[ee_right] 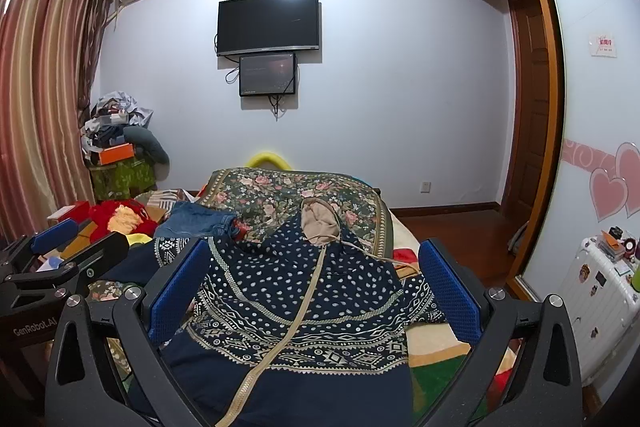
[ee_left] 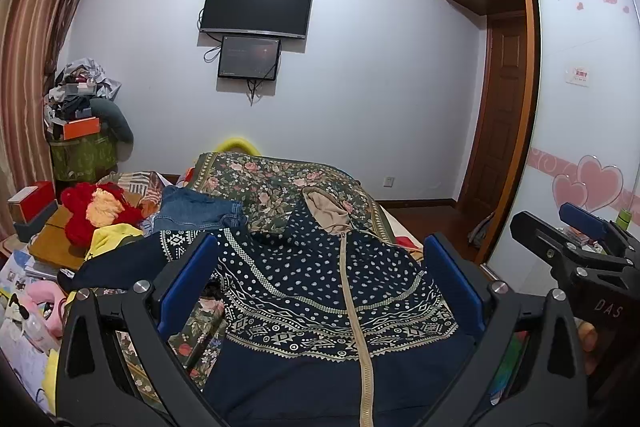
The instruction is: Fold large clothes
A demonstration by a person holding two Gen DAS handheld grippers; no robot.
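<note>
A navy zip-up hooded jacket (ee_left: pixel 312 291) with white dots, beige patterned bands and a beige-lined hood (ee_left: pixel 326 211) lies spread face up on the bed, hood pointing away. It also shows in the right wrist view (ee_right: pixel 296 287). My left gripper (ee_left: pixel 320 279) is open and empty, held above the jacket's chest, its blue pads (ee_left: pixel 188 279) wide apart. My right gripper (ee_right: pixel 312 283) is open and empty above the same jacket. Each gripper shows at the edge of the other's view: the right (ee_left: pixel 576 239), the left (ee_right: pixel 64 247).
A floral bedspread (ee_left: pixel 272 183) covers the bed. Folded jeans (ee_left: pixel 196 211), a red and yellow plush heap (ee_left: pixel 96 211) and boxes lie at the left. A white suitcase (ee_right: pixel 600 303) stands by the wardrobe at the right. A TV (ee_left: pixel 256 7) hangs on the far wall.
</note>
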